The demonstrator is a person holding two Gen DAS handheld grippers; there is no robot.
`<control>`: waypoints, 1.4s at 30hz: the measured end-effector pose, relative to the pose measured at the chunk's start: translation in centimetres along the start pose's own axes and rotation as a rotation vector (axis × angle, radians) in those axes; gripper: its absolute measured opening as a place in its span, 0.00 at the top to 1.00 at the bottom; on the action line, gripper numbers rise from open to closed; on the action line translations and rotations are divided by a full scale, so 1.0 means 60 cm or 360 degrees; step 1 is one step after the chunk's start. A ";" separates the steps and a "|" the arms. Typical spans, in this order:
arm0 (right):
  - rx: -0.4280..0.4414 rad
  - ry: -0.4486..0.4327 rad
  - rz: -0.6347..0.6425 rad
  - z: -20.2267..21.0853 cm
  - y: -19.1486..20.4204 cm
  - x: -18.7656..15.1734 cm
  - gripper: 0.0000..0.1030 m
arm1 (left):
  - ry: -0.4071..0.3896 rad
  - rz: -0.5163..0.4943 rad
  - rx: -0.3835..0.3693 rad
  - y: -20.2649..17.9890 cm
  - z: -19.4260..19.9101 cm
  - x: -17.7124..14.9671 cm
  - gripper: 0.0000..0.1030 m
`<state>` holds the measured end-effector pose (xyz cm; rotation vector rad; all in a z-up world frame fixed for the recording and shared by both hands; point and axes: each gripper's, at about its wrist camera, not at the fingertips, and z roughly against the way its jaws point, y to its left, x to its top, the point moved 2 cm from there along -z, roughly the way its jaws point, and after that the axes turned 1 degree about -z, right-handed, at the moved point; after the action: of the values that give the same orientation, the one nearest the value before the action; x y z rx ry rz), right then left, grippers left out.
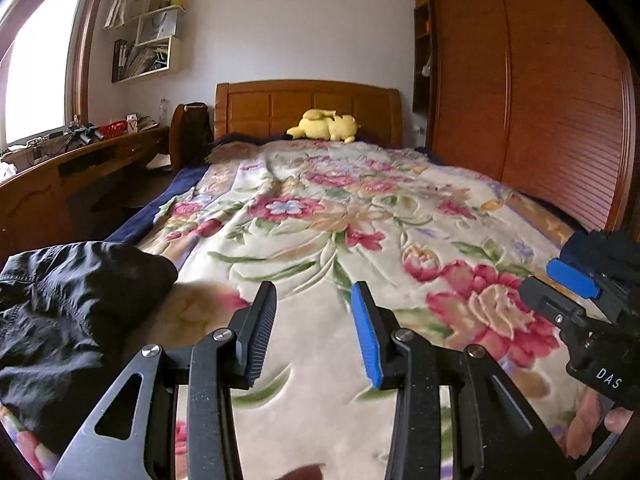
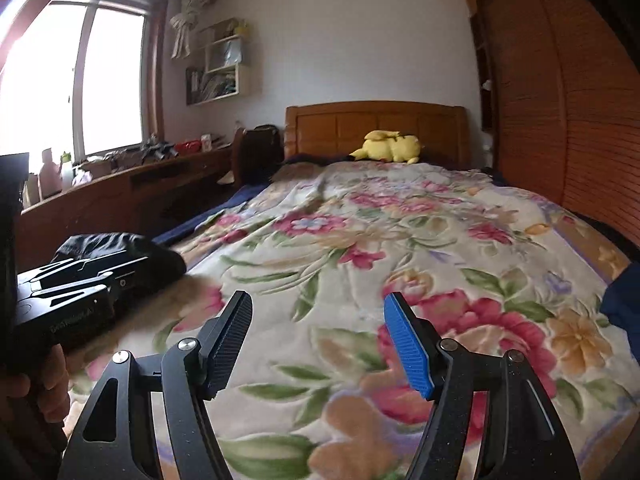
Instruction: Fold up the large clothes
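Observation:
A black garment (image 1: 68,320) lies bunched at the near left corner of the bed on the floral blanket (image 1: 320,208); it also shows in the right wrist view (image 2: 120,248), partly behind the left gripper's body. My left gripper (image 1: 314,296) is open and empty, above the blanket, right of the black garment. My right gripper (image 2: 318,306) is open and empty above the blanket. A dark blue garment (image 2: 624,300) lies at the bed's right edge, also seen in the left wrist view (image 1: 600,248) behind the right gripper.
A yellow plush toy (image 1: 326,125) lies by the wooden headboard (image 1: 308,108). A wooden desk (image 1: 80,168) with clutter runs along the left under the window. A wooden wardrobe (image 1: 540,100) stands along the bed's right side.

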<state>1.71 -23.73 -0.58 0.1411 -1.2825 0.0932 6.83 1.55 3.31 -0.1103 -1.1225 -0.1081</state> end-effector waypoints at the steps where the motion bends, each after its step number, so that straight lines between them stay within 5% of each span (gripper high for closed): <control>1: -0.0007 -0.0014 -0.0001 0.002 -0.001 -0.002 0.32 | -0.0014 0.0006 0.0009 0.000 0.001 -0.003 0.61; 9: -0.0058 -0.0033 0.0001 -0.005 0.011 -0.016 0.32 | -0.0043 -0.0038 0.0083 0.005 -0.008 -0.025 0.61; 42: -0.0044 -0.0033 0.0013 -0.020 0.005 -0.013 0.32 | -0.0050 -0.0036 0.0072 0.015 0.003 -0.035 0.61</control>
<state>2.61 -23.21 -1.63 0.1131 -1.3045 0.0809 5.90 2.53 1.49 -0.0595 -1.1568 -0.1014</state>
